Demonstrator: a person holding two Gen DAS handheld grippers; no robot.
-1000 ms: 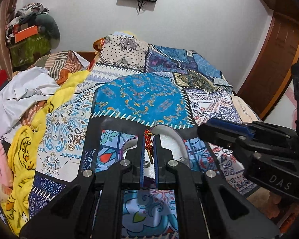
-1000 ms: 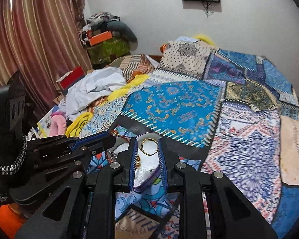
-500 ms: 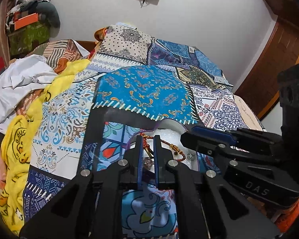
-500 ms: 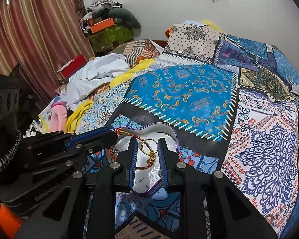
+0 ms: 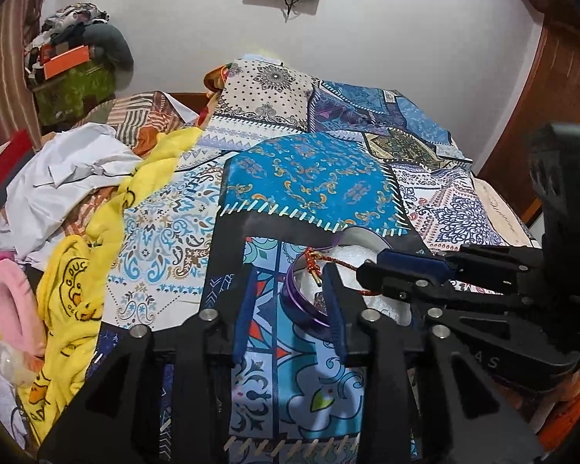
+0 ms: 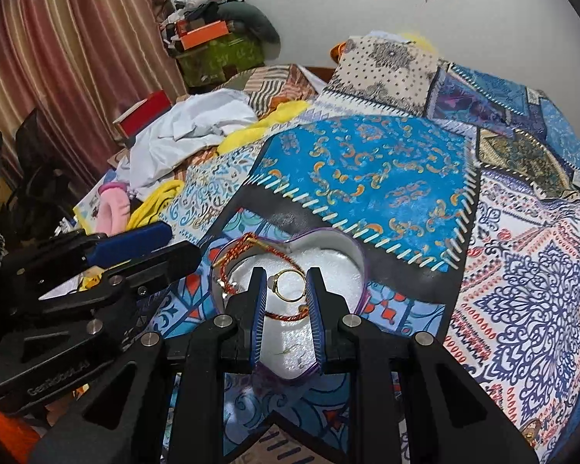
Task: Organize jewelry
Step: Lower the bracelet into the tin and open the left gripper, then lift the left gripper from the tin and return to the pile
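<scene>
Thin gold ring (image 6: 289, 285), light, stiff, slippery, pinched across band by right hand-held gripper (image 6: 286, 301) over purple heart-shaped tin box (image 6: 357, 259) near bed's near edge. Left hand-held gripper (image 5: 290, 301) just spread, empty; limp red-gold bead cord (image 5: 330, 259) draped on box rim.

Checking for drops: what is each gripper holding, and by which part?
Right gripper pinches the gold ring across its band. Left gripper: jaws have just been opening; the red cord lies loose between them, unheld.

1 heart-shaped box (image 6: 353, 255), 1 gold ring (image 6: 289, 285), 1 red bracelet (image 6: 228, 261) at its 10 o'clock. 2 grippers (image 6: 284, 323) (image 5: 286, 305).
</scene>
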